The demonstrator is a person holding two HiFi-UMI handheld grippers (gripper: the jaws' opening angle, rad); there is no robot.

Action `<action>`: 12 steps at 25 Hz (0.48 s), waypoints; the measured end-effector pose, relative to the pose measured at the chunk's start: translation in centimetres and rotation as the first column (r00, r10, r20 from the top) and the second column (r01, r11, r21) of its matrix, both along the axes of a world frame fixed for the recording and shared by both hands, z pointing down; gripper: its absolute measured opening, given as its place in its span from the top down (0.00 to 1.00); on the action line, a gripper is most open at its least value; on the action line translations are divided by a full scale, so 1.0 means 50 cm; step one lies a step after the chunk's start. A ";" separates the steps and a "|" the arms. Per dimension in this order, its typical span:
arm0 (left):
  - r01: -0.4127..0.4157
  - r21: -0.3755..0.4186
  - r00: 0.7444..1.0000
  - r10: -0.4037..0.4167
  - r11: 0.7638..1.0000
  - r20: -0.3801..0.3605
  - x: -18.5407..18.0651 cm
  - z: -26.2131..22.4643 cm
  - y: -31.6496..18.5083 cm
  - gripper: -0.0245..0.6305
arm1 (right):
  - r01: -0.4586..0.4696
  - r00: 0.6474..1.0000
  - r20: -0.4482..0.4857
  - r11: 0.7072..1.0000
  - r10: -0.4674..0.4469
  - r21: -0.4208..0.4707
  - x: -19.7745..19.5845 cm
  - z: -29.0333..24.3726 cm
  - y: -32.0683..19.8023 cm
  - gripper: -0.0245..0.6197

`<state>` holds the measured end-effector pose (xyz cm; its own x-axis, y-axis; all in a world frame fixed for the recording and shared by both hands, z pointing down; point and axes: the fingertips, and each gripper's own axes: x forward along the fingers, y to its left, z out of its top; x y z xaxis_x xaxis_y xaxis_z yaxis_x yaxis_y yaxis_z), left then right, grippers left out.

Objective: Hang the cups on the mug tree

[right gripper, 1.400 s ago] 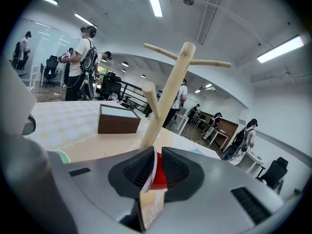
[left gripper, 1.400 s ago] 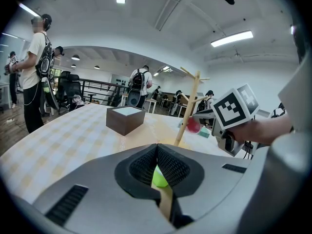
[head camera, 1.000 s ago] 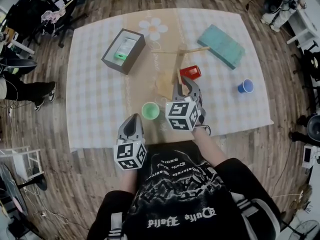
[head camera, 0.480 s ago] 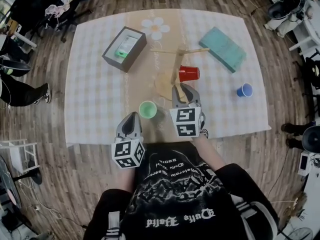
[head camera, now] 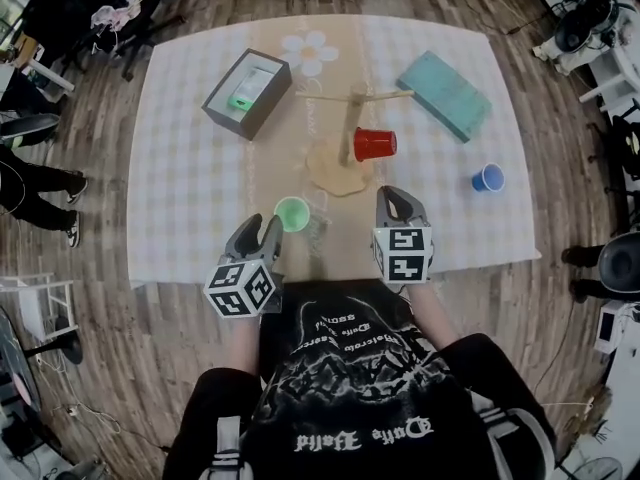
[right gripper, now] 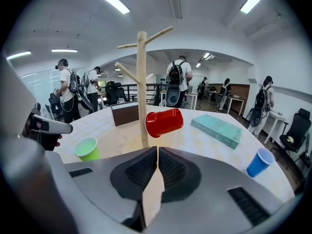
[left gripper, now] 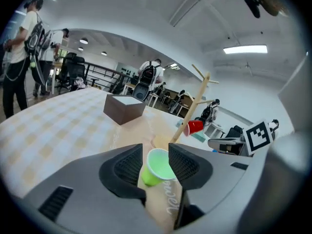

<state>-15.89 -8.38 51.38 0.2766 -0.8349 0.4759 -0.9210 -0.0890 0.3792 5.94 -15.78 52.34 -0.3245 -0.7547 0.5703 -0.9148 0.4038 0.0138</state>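
Furthest left, toward the far left corner of the bench, sits a dark box with something green inside; only the head view shows into it, while the left gripper view gives just its side.

Next come the left tongs at the near edge. Their jaws have just been opening and stand released. The left gripper view shows the green cup framed in the gap between them, upright on the bench, with neither pad pressing on it. From above, that cup stands just ahead of the tips.

In the middle rises the mug tree. The red cup hangs sideways on a low peg, its mouth against the post. In the right gripper view the post partly covers the box behind it.

The right tongs, right of the green cup near the near edge, have just been closing. Their jaws are clenched together with nothing between them, which only the right gripper view makes plain. That view also shows people with backpacks standing beyond the bench.

A teal slab lies toward the far right corner. The blue cup stands upright near the right edge, well apart from both tongs.
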 end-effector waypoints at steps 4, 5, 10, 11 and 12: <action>-0.068 -0.058 0.997 0.066 0.996 -0.040 0.020 0.016 -0.015 0.66 | -0.036 0.999 -0.003 0.999 0.036 -0.005 0.034 0.007 0.001 0.94; -0.091 -0.077 0.995 0.088 0.993 -0.046 0.025 0.022 -0.015 0.66 | -0.042 0.999 -0.004 0.999 0.042 -0.007 0.040 0.010 0.003 0.94; -0.149 -0.168 0.986 0.134 0.974 -0.097 0.029 0.055 -0.018 0.66 | -0.058 0.998 -0.021 0.998 0.058 -0.022 0.062 0.025 0.017 0.95; -0.141 -0.181 0.987 0.125 0.973 -0.096 0.023 0.061 -0.021 0.66 | -0.057 0.998 -0.024 0.998 0.057 -0.021 0.064 0.026 0.019 0.95; -0.133 -0.193 0.989 0.117 0.972 -0.093 0.017 0.067 -0.024 0.66 | -0.056 0.998 -0.027 0.998 0.056 -0.019 0.066 0.027 0.021 0.95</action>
